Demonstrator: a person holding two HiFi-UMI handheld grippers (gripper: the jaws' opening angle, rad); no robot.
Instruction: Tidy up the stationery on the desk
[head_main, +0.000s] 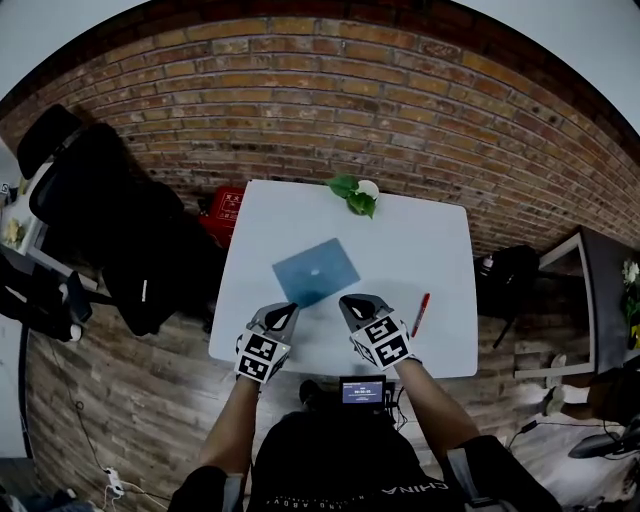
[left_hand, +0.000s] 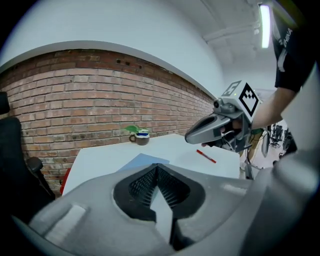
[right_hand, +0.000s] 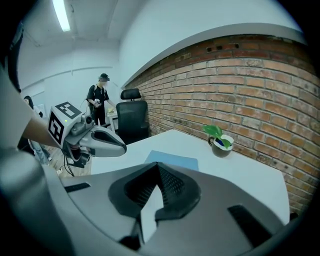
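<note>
Two grippers show low in the head view, the left gripper (head_main: 288, 308) and the right gripper (head_main: 346, 301). Both have their jaws pressed together with nothing in them, and both sit over the near edge of the white desk (head_main: 430, 240). One blue sheet (head_main: 316, 271) lies flat at the frame's centre, just beyond their tips. One red pen (head_main: 421, 314) lies right of centre, near the desk's right rim. One mug (head_main: 358, 195) holding a green plant stands at the far edge, upper middle.

In the left gripper view its jaws meet at lower middle, empty. The pen lies right of centre, below the right gripper, and the sheet lies just above the jaws.

In the right gripper view the jaws are likewise closed and empty. The sheet is at centre and the mug right of centre; no pen is in sight.

The pen is probably light, stiff and smooth, and being round it may roll, so a pinch across mid-barrel suits it. The sheet looks thin, light and limp and lies flush with the desk, so a corner or edge seems the place to take it
</note>
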